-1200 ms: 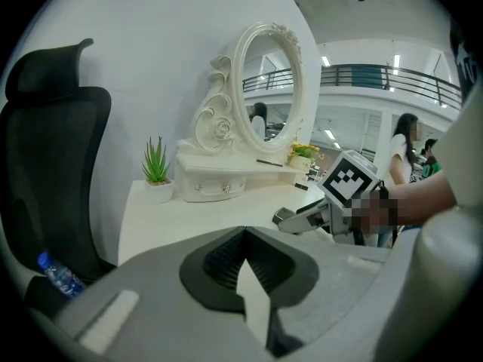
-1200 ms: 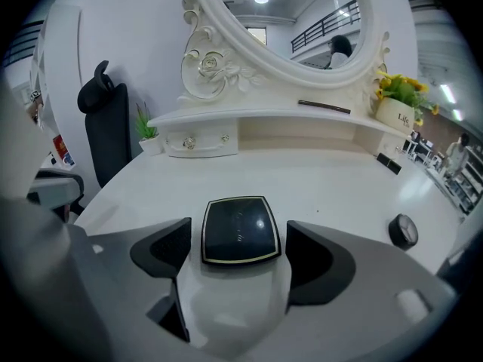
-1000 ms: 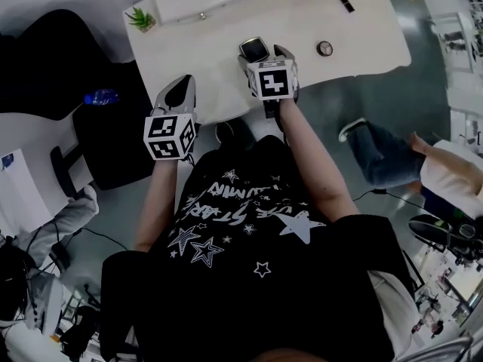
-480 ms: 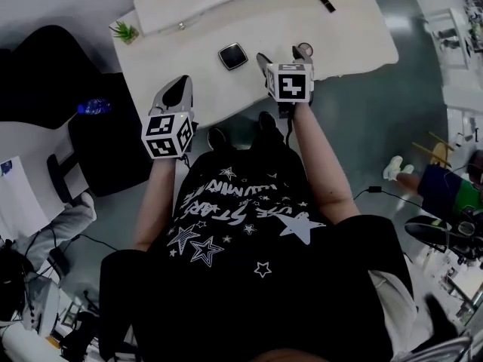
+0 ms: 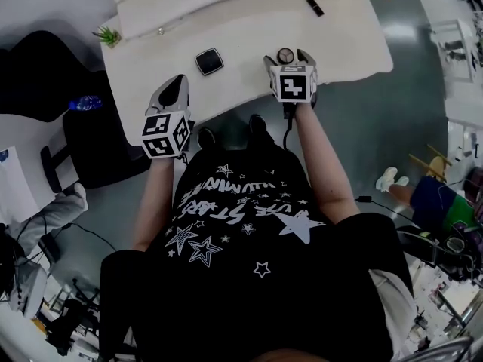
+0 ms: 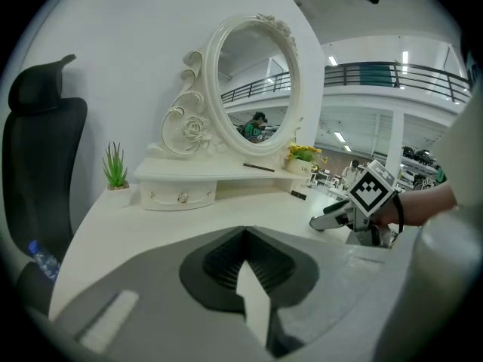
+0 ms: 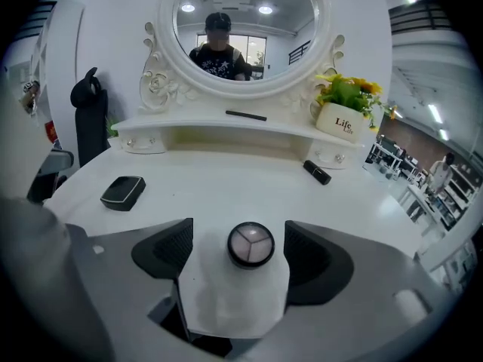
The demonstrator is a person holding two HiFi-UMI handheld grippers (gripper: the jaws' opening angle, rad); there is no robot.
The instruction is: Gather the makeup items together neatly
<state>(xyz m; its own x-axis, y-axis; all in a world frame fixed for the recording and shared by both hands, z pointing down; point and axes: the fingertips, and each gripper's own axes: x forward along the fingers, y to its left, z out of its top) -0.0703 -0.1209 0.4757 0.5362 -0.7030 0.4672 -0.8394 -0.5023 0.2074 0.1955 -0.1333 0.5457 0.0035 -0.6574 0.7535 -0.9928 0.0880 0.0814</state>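
A small round compact (image 7: 251, 244) with a pale three-part lid lies on the white dressing table (image 5: 241, 32). My right gripper (image 7: 238, 251) is open, with a jaw on each side of the compact and a gap between them. In the head view the round compact (image 5: 285, 55) sits between the right gripper's (image 5: 286, 56) tips. A black square compact (image 7: 123, 191) (image 5: 210, 61) lies to the left. A black lipstick (image 7: 317, 172) (image 5: 315, 6) lies at the far right. My left gripper (image 6: 243, 236) (image 5: 176, 85) is shut and empty at the table's near-left edge.
An oval mirror (image 7: 243, 29) stands on a raised shelf with small drawers (image 7: 226, 138). A dark pencil (image 7: 246, 115) lies on the shelf beside a flower pot (image 7: 346, 111). A small green plant (image 5: 107, 35) is at the left corner, and a black chair (image 6: 38, 172) stands beyond.
My right gripper has moved right, away from the black square compact, and now straddles the round compact. The left gripper has hardly moved.
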